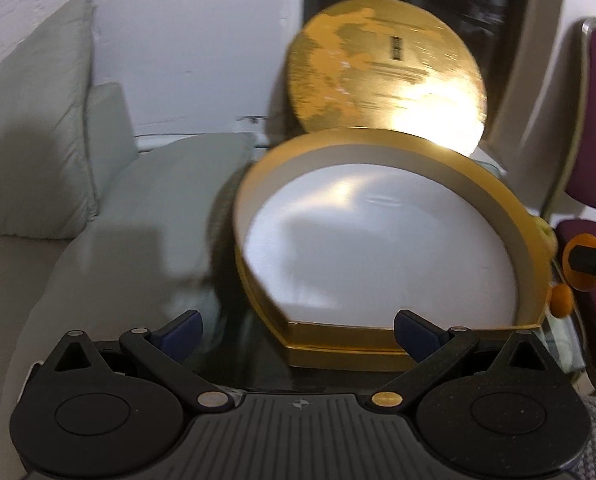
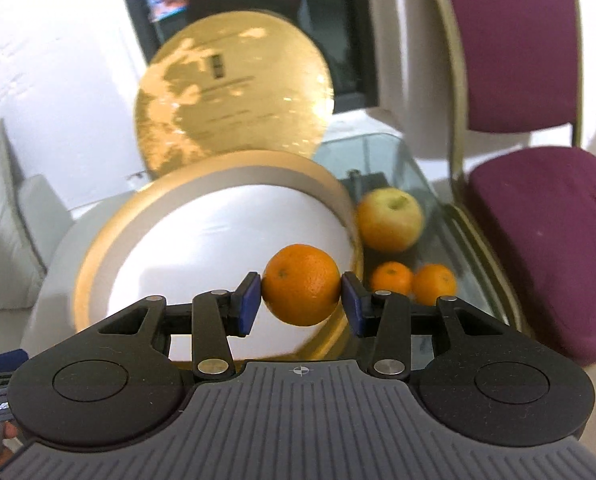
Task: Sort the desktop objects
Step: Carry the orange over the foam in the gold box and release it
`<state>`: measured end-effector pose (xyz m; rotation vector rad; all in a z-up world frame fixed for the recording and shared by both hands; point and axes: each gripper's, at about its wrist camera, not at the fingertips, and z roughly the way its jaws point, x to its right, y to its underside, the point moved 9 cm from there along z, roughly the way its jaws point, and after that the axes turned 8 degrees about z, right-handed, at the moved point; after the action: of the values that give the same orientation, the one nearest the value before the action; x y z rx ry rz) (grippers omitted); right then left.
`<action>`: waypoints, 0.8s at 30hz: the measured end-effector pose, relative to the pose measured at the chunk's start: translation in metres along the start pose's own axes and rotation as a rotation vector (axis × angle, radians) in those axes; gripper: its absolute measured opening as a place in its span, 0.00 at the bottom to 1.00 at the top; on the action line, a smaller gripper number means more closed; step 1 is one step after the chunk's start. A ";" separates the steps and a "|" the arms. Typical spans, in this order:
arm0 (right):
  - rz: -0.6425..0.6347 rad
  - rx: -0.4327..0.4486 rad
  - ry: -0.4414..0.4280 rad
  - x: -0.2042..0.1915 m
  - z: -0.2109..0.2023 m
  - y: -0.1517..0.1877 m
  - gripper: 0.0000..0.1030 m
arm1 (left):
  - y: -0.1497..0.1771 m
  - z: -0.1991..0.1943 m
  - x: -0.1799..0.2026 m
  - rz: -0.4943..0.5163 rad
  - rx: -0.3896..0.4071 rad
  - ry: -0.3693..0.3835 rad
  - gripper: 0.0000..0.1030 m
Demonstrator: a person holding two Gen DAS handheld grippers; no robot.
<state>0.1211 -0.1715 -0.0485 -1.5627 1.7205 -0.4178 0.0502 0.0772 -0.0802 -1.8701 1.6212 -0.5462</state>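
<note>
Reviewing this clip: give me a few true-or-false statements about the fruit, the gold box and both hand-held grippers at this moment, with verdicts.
1. The right hand-held gripper is shut on an orange. True.
2. The gold box already holds fruit. False: its white inside is bare.
3. The box's lid stands upright behind it. True.
4. The left hand-held gripper grips the box rim. False: its jaws stand open, holding nothing.
5. An apple and two small oranges lie on the glass table beside the box. True.
</note>
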 end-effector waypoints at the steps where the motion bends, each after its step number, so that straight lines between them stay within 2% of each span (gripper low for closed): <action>1: -0.012 -0.003 -0.006 -0.006 0.002 0.000 0.44 | 0.001 0.002 -0.005 -0.013 -0.002 -0.007 0.99; 8: -0.082 -0.076 -0.063 -0.046 0.033 0.011 0.44 | 0.012 0.023 -0.041 -0.080 -0.036 -0.049 0.99; 16: -0.221 -0.226 -0.126 -0.105 0.100 0.038 0.44 | 0.018 0.042 -0.064 -0.130 -0.084 -0.042 0.99; 24: -0.317 -0.296 -0.144 -0.155 0.155 0.061 0.44 | 0.022 0.056 -0.083 -0.165 -0.123 -0.044 0.99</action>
<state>0.1833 0.0254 -0.1442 -2.0401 1.4760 -0.2028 0.0565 0.1668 -0.1300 -2.1052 1.5102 -0.4796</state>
